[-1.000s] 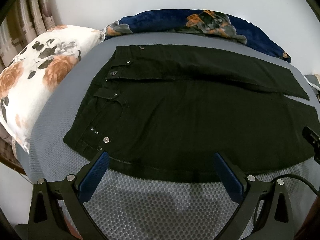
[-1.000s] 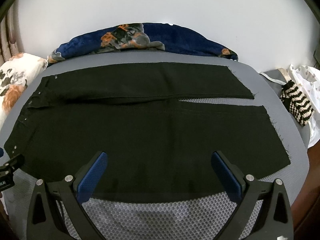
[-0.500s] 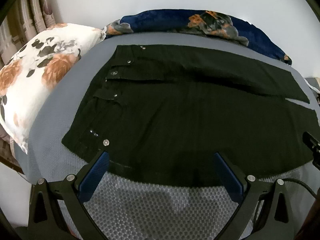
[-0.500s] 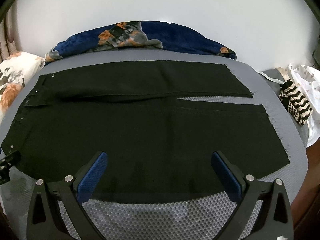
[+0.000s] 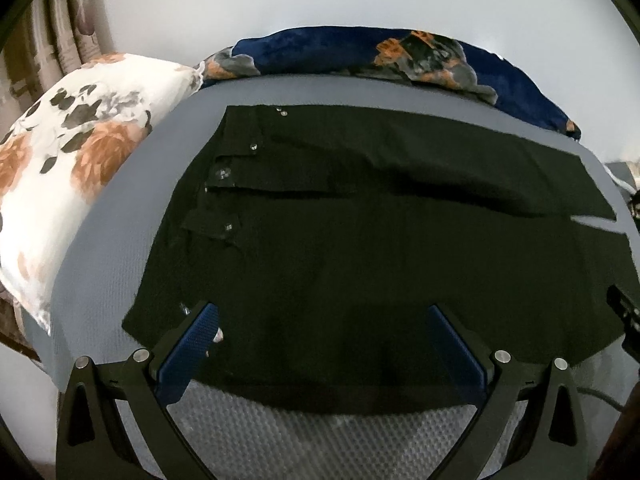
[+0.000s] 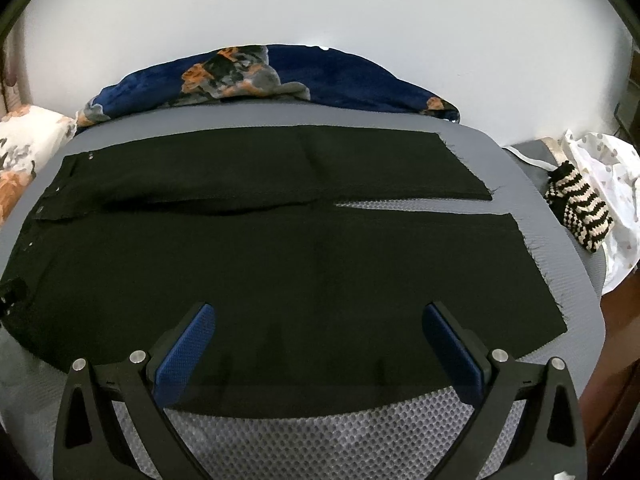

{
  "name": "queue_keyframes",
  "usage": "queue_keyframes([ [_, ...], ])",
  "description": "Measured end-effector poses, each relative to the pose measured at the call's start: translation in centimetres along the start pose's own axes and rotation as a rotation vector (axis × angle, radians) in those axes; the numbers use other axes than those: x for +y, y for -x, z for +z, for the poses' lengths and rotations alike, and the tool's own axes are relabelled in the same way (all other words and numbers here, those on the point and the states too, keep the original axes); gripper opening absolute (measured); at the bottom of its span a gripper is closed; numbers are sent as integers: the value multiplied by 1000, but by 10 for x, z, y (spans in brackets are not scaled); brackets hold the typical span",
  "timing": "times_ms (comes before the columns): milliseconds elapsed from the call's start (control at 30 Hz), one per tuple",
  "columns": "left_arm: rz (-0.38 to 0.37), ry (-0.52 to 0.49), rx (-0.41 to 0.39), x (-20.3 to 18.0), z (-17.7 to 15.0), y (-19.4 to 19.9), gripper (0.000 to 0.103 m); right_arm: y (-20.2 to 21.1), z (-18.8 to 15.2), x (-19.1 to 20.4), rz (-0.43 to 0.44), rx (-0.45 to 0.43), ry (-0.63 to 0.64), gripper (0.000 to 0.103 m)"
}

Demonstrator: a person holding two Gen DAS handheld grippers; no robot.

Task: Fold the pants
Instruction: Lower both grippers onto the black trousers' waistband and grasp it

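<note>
Black pants point(image 5: 360, 240) lie flat on a grey mesh bed surface point(image 5: 300, 440), waistband with metal buttons to the left, legs running right. In the right wrist view the pants point(image 6: 280, 264) show both leg hems at the right with a narrow gap between the legs. My left gripper point(image 5: 322, 320) is open, its blue pads over the near edge of the pants by the waistband corner. My right gripper point(image 6: 318, 320) is open over the near edge of the near leg. Neither holds cloth.
A white floral pillow point(image 5: 68, 152) lies left of the waistband. A navy floral blanket point(image 5: 360, 56) is bunched along the far edge by the wall. A striped knit item point(image 6: 580, 208) and a white bag point(image 6: 612, 184) lie beyond the hems at right.
Both grippers have moved forward and lower, so their pads now overlap the near edge of the pants. The pants have not moved.
</note>
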State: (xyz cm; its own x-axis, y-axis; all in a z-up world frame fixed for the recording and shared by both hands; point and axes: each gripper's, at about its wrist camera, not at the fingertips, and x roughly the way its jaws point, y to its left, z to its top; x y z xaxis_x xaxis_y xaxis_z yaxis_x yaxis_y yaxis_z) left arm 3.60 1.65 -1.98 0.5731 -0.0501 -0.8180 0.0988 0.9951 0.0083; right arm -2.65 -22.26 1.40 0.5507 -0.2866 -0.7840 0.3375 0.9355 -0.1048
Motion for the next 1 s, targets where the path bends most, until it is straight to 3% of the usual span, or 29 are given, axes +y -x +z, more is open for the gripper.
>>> queue_keyframes([
  [167, 3, 14, -26, 25, 27, 0, 102, -3, 23, 7, 128, -32, -14, 103],
  [300, 15, 66, -57, 66, 62, -7, 102, -6, 48, 21, 218, -95, 2, 103],
  [467, 86, 120, -68, 113, 88, -31, 102, -28, 76, 49, 229, -108, 68, 103],
  [700, 50, 123, -91, 141, 126, -72, 101, -75, 116, 72, 283, -116, 38, 103],
  [800, -2, 140, -90, 150, 145, -95, 93, -101, 134, 79, 244, -127, 37, 103],
  [933, -114, 165, -41, 154, 165, -136, 67, -135, 152, 84, 219, -144, 29, 103],
  [1000, -156, 174, -11, 155, 171, -153, 64, -151, 158, 87, 208, -128, 25, 103],
])
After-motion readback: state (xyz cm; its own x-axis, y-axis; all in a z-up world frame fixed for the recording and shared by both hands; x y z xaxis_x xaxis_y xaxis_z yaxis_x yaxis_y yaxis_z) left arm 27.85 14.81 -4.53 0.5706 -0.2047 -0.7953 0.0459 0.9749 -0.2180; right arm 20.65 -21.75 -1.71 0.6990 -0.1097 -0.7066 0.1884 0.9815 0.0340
